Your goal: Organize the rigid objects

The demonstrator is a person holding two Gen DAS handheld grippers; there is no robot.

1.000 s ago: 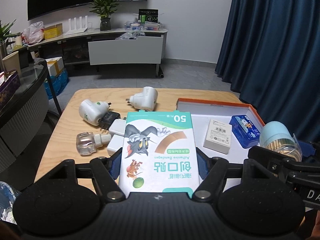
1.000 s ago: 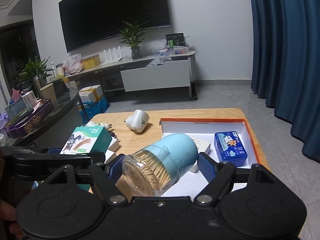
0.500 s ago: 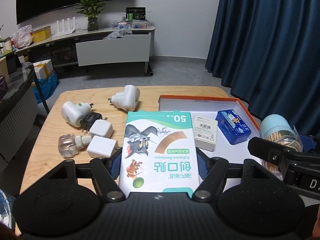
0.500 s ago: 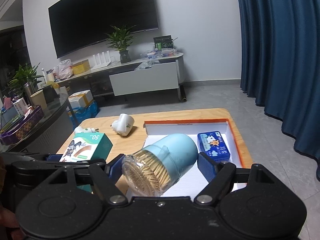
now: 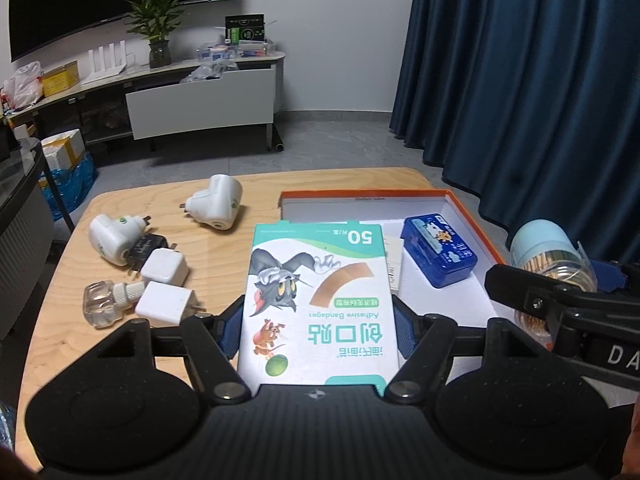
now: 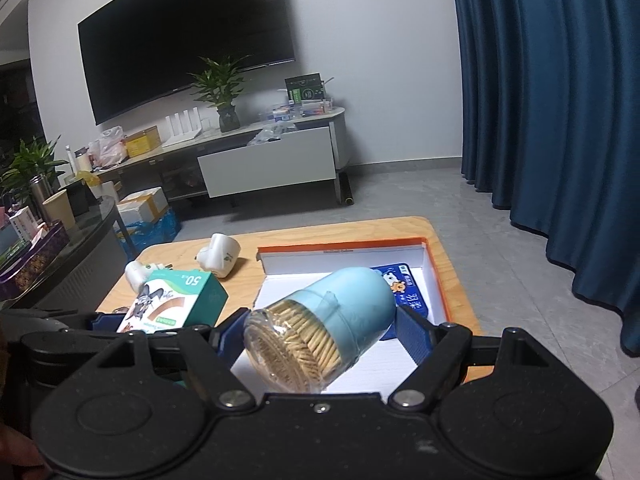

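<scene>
Left gripper [image 5: 318,322] clamps bandage box [image 5: 320,304], held above table [image 5: 72,264] at tray's [image 5: 472,216] left edge. Right gripper [image 6: 320,330] clamps toothpick jar [image 6: 320,330], tilted, over tray beside blue tin [image 5: 438,256]. Plugs [image 5: 162,268] lie left.

Both hand-held grippers drifting right across counter. Bandage box [image 5: 320,304] now partly over orange tray's [image 5: 360,196] left edge, covering white box. Toothpick jar [image 6: 320,332] now over tray interior, hiding blue tin [image 6: 404,292] more.

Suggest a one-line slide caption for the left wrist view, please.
Left gripper holding an adhesive bandage box above the wooden table, beside the orange-rimmed tray.
</scene>
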